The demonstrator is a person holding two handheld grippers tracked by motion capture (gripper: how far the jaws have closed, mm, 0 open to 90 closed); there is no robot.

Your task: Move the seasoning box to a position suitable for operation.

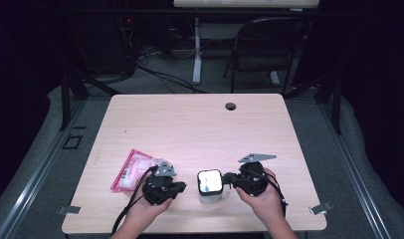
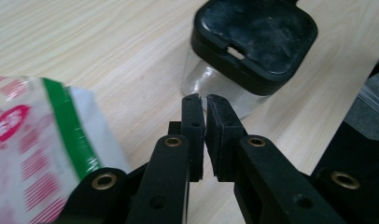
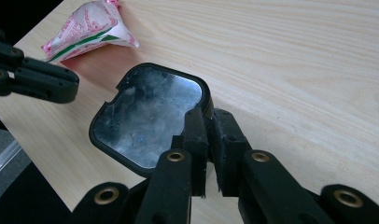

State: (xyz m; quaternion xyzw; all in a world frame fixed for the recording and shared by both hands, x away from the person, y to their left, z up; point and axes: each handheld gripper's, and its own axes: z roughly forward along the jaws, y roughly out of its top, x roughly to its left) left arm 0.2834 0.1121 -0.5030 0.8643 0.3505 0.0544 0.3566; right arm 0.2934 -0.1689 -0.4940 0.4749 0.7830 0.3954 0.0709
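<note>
Right gripper (image 3: 208, 116) sits at the jar's (image 1: 210, 191) right side, jaws nearly together and nipping the black rim of the lid (image 3: 148, 114); whether the pads truly press the rim I can't tell for sure, but they look clamped on its edge. Likely a bracing hold, to keep the jar from sliding or turning.

Left gripper (image 2: 205, 105) is clenched with nothing between the pads, a thin slit left. It hangs just left of the jar, tips aimed at the clear glass wall below the lid, not touching as far as the left gripper view shows. In the high view it shows at (image 1: 165, 186), with a small gap of table (image 1: 200, 124) between it and the jar.

Jar stands upright near the table's front edge, between the two grippers. Lid is on, square with rounded corners, shiny top, small notch at one corner. Contents not readable.

Pink-and-white packet (image 1: 133, 169) with a green stripe lies flat on the table to the left of the jar, beyond the left gripper, its corner just beside that gripper's body. Nobody holds it; it looks parked until the jar is open.

Judgement: opening the jar is the step in hand, right side steadying, left side not engaged yet. With closed jaws the left one would have to reopen before it can take the lid or the packet.
</note>
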